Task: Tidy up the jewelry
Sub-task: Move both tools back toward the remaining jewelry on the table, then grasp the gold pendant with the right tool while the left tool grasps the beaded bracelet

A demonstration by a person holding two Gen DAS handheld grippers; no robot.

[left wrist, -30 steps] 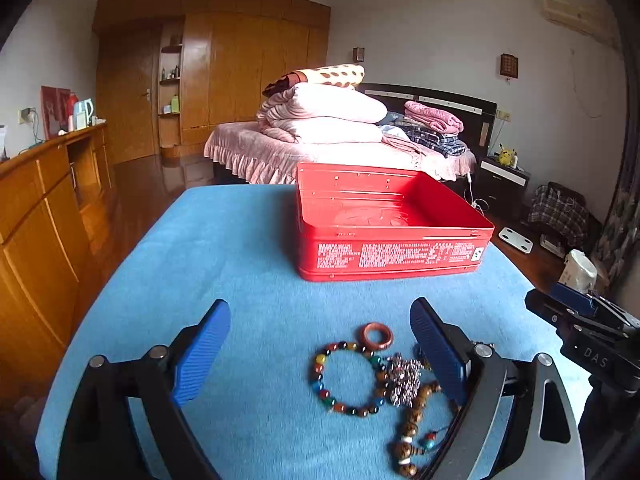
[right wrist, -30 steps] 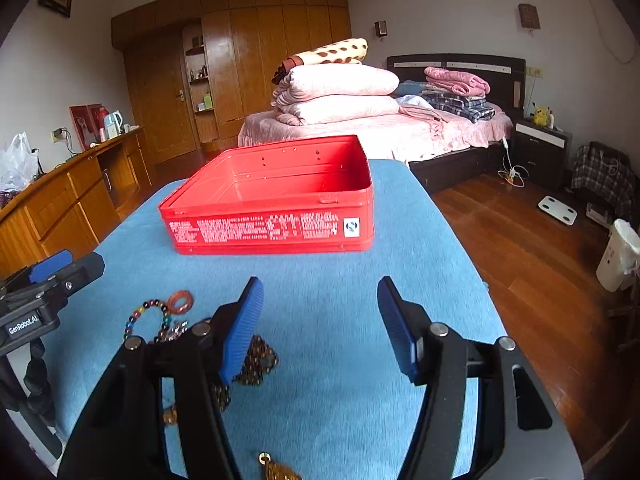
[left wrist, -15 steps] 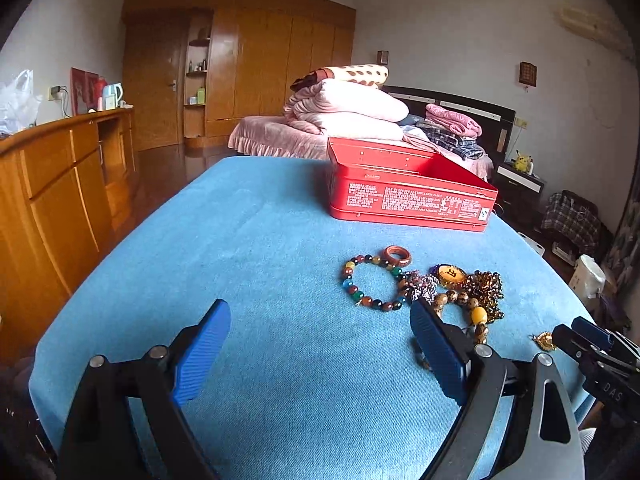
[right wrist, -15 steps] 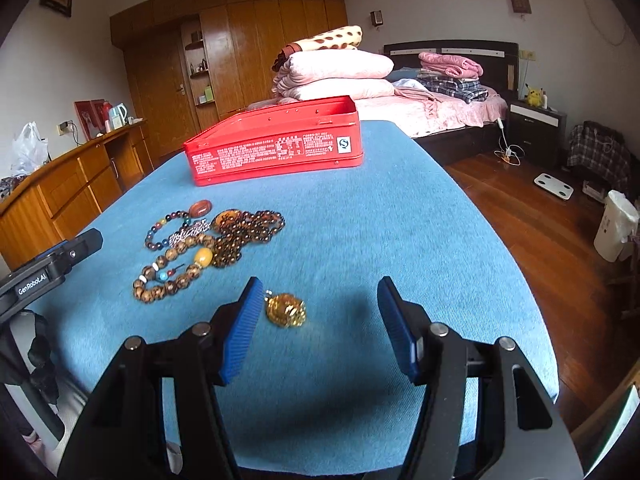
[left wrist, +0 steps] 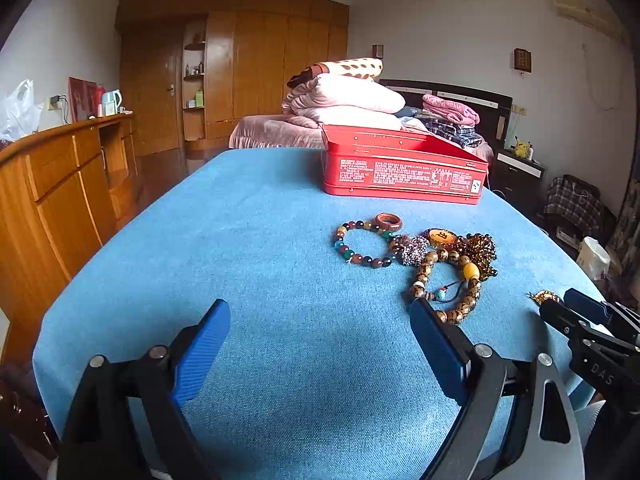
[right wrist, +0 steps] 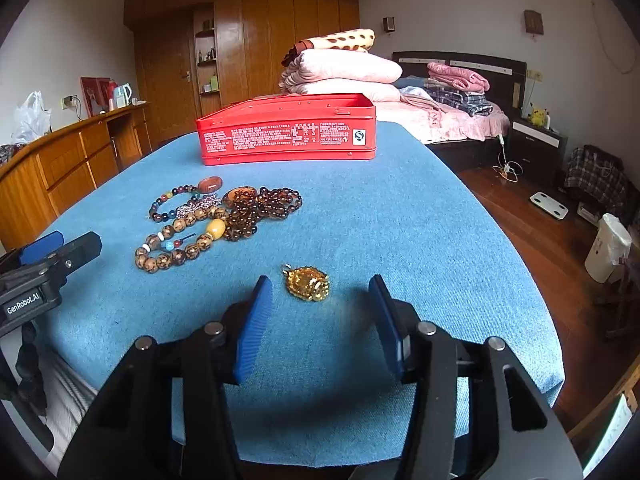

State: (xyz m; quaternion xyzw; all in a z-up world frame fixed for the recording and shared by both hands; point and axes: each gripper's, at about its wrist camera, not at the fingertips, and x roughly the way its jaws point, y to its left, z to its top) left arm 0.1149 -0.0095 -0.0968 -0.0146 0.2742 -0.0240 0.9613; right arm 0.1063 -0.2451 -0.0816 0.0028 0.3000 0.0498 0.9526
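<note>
The right gripper (right wrist: 320, 312) has its jaws spread wide and empty, low over the tabletop (right wrist: 400, 220), with the gold pendant (right wrist: 307, 283) lying just ahead, between the blue pads and touching neither. The left gripper (left wrist: 320, 344) also stands wide open, holding nothing, over bare blue cloth; the nearest thing to it is the brown bead bracelet (left wrist: 444, 276), close by its right pad.

The pendant looks like the first piece to lift. It is flat and small, so the jaws should probably come down nearly to the cloth and close across its narrower width, slowly, lest it slide away.

Beyond lie the multicoloured bead bracelet (left wrist: 362, 242), a reddish ring (left wrist: 388, 223) and dark amber beads (right wrist: 260, 208), bunched together. Farther back stands the open red tin (right wrist: 288, 136). Behind are a bed (right wrist: 440, 120) with folded bedding and wooden wardrobes (right wrist: 248, 40).
</note>
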